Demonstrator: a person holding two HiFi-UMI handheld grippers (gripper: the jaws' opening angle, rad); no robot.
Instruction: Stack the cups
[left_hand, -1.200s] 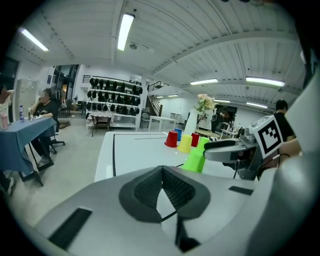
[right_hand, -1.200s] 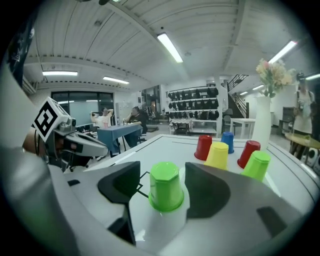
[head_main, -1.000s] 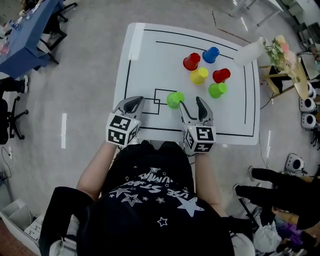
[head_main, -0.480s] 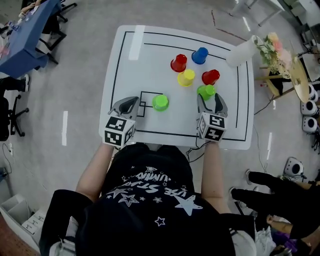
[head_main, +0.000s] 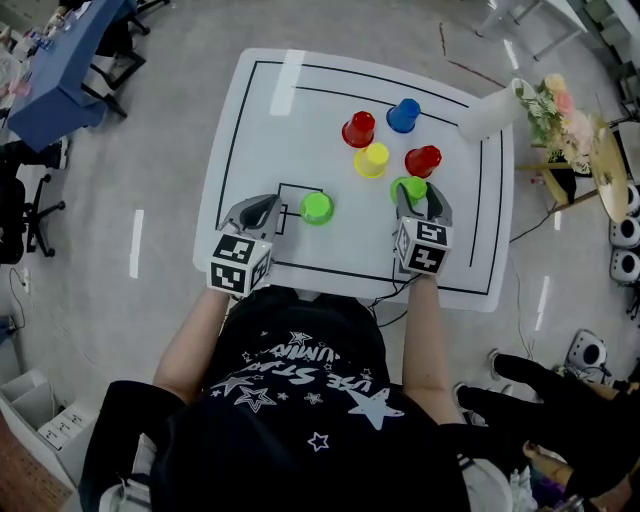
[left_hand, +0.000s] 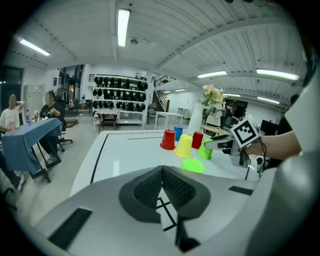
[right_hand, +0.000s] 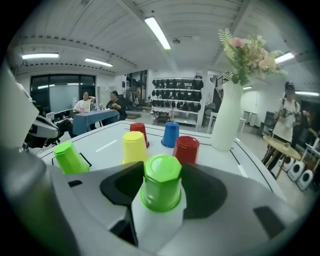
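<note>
Several upturned cups stand on the white table (head_main: 260, 110): red (head_main: 358, 128), blue (head_main: 403, 115), yellow (head_main: 372, 159), another red (head_main: 423, 160) and two green. One green cup (head_main: 410, 186) (right_hand: 161, 182) sits between the fingers of my right gripper (head_main: 419, 196) (right_hand: 162, 169). Its jaws have just been closing and stand near the cup's sides; I see no pad pressing on it. The other green cup (head_main: 317, 207) (left_hand: 193, 165) stands alone just right of my left gripper (head_main: 266, 207) (left_hand: 162, 170), which is shut and holds nothing.
A white vase (head_main: 488, 112) with flowers (head_main: 558, 104) stands at the table's far right corner. Black lines mark out the tabletop. A blue table (head_main: 60, 80) and chairs stand at the far left, and a person in black (head_main: 560, 410) is at the lower right.
My right gripper has left the near green cup and moved right, and its jaws now flank the other green cup. The left gripper has shifted slightly.
</note>
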